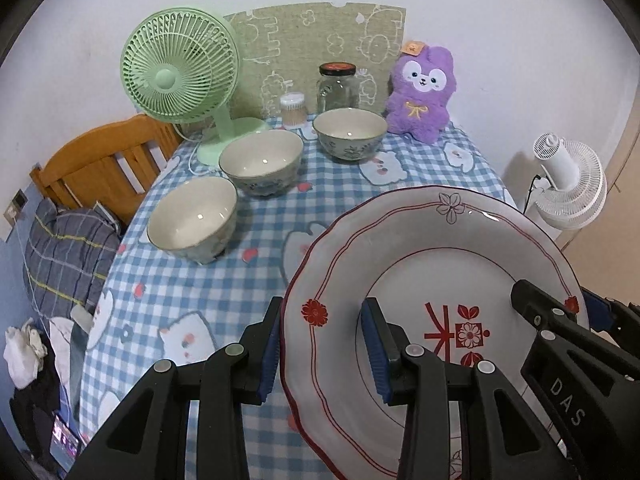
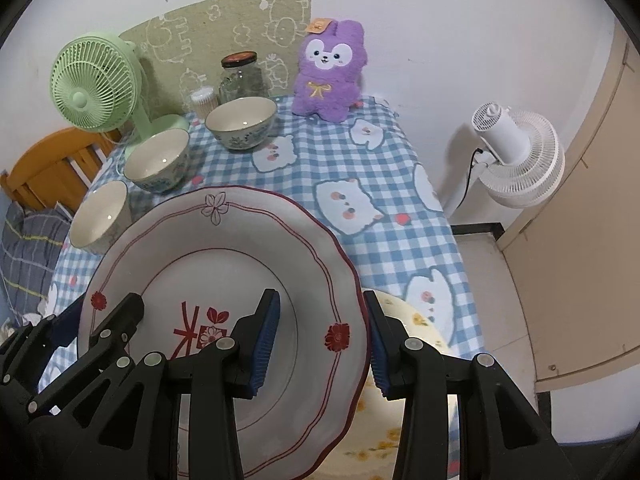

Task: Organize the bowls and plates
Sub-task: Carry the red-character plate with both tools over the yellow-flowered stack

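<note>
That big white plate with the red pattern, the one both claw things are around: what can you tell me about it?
The plate is white and glossy, ceramic by the look, with a wavy red-edged rim, thin red rings, red flowers at either side and a red motif in its centre. It is tilted above the checked tablecloth. The left gripper straddles one edge and the right gripper the opposite edge, jaws either side of the rim. Another plate, with yellow flowers, lies partly beneath it.

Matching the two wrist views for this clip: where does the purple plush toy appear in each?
Left wrist: purple plush toy upper right of centre, at the table's far edge against the wall.
Right wrist: purple plush toy upper centre, same far edge.
Shared landmark: the glass jar to its left.
</note>
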A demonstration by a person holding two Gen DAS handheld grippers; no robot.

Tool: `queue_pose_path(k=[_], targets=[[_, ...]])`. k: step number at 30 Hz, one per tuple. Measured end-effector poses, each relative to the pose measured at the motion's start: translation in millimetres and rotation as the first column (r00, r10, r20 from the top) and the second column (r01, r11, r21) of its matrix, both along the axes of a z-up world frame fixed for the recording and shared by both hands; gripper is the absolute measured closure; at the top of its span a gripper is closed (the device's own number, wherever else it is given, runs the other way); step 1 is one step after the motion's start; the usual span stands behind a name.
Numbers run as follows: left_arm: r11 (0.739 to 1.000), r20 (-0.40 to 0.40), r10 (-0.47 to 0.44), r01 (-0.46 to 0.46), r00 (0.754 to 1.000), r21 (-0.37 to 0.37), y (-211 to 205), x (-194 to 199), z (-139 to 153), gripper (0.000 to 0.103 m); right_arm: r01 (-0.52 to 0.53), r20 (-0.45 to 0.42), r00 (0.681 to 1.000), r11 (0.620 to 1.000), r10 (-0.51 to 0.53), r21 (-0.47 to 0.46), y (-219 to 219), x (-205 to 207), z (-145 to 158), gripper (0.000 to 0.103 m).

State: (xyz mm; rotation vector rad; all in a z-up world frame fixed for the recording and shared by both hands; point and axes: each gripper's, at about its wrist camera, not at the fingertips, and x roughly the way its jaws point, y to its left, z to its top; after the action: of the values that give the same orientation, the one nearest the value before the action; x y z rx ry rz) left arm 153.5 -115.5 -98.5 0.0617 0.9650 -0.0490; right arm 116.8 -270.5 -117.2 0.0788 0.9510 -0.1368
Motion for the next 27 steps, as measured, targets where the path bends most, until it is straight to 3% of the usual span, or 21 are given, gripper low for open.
queue_pose_path(k=[16,27], targets=[[1.000,-0.044,0.011,-0.011,0.999,-0.009,-54,-18,-17,0.065,-0.021,-0.029,0.999,1.000,0.020,-0.012,-54,-14,-16,0.059],[1.000,-0.107,0.021,-0.020,0.994,0.011,-80,-29,-44,0.065,-0.045,-0.095,0.994,0.999,0.044,-0.011,-76,-19,-51,0.059]])
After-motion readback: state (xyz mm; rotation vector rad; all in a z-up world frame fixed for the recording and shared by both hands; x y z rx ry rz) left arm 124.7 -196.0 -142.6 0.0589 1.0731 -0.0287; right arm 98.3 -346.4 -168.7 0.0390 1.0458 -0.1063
